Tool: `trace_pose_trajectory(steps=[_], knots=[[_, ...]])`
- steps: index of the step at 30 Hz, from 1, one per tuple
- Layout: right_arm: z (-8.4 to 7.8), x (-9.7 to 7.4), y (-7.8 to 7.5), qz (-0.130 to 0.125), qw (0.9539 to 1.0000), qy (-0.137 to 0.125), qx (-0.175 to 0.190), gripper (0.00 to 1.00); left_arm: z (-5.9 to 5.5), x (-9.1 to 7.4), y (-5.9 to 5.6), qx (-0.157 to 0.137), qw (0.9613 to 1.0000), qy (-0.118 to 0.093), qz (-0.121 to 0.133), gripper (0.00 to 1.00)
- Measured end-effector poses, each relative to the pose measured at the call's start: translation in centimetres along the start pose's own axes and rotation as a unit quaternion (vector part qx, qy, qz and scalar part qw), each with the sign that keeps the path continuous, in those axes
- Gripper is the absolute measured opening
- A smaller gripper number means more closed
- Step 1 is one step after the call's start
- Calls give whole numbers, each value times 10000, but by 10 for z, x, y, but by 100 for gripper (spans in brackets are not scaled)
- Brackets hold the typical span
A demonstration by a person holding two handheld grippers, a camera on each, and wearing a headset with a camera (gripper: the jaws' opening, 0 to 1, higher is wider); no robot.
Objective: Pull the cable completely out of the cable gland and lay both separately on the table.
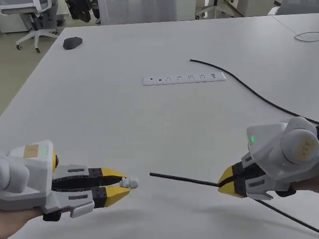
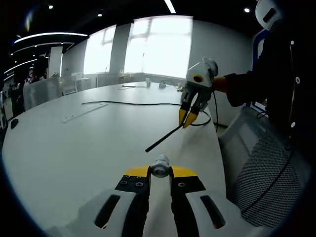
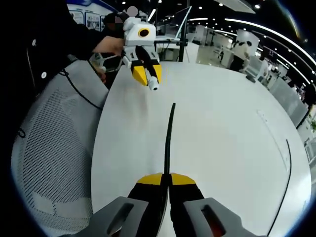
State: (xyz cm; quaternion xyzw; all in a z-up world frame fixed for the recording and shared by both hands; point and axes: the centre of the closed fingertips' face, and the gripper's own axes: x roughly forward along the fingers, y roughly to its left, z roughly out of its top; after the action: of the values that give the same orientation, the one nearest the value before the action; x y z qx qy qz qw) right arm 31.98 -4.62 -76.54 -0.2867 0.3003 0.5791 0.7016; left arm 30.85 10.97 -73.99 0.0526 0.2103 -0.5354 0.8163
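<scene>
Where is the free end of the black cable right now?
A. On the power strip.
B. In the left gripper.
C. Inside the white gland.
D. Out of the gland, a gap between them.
D: the cable, shut in the right gripper, ends short of the gland held by the left gripper, with open space between.

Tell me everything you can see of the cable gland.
The gland is a small pale grey-white piece, plastic by its look, with a rounded end. It is clamped between the yellow tips of the left tongs and juts out past them, just above the white table. The black cable is out of it: the cable's free end points toward the gland across a gap, and the right tongs grip the cable. Finer detail is too small to tell.
</scene>
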Motion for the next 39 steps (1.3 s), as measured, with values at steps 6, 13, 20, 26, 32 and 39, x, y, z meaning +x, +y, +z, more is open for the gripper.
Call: trace_pose_trajectory(steps=[6,13,20,26,32,39], knots=[[45,15,-17,-163,9986,-460,207,0,-16,-33,1,-133,9991,-52,388,15],[95,48,-16,-59,9970,-702,328,0,-38,-75,6,-355,9933,-181,1084,15],[143,77,-7,238,9916,-1075,683,0,-59,-95,3,-616,9873,-287,1437,15],[174,116,-3,206,9890,-1152,900,0,-69,-99,6,-815,9792,-600,1758,15],[200,148,5,392,9859,-1231,1064,0,-92,-98,4,-1018,9728,-586,1996,15],[190,191,21,529,9908,-845,919,0,-103,-103,12,-1122,9642,-716,2293,15]])
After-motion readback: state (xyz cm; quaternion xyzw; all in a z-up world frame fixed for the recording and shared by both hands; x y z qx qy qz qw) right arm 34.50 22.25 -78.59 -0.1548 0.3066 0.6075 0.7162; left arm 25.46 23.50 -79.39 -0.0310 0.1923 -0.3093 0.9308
